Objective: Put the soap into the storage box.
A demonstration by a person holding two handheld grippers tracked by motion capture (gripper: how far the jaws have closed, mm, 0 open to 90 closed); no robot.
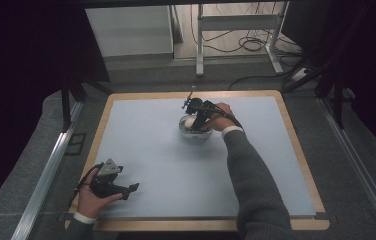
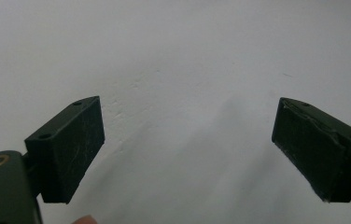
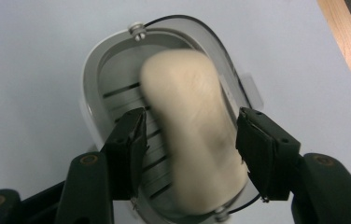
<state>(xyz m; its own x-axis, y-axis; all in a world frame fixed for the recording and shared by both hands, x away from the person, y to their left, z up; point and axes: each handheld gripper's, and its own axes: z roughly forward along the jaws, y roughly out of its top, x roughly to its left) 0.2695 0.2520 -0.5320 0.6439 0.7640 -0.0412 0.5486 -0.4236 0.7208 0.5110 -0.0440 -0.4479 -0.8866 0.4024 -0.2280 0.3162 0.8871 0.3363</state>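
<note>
Cream soap bar (image 3: 194, 135), one, lying in one white slotted dish (image 3: 94, 93) at the far centre of the blue worktop (image 1: 151, 145). Right tongs (image 3: 190, 149) straddle it, jaws slightly apart, not pressing. Left tongs (image 1: 126, 190), near left, wide open and empty.

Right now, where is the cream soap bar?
The soap bar lies in the white slotted dish, between the right tool's open jaws; in the high view, at the mat's far centre.
</note>
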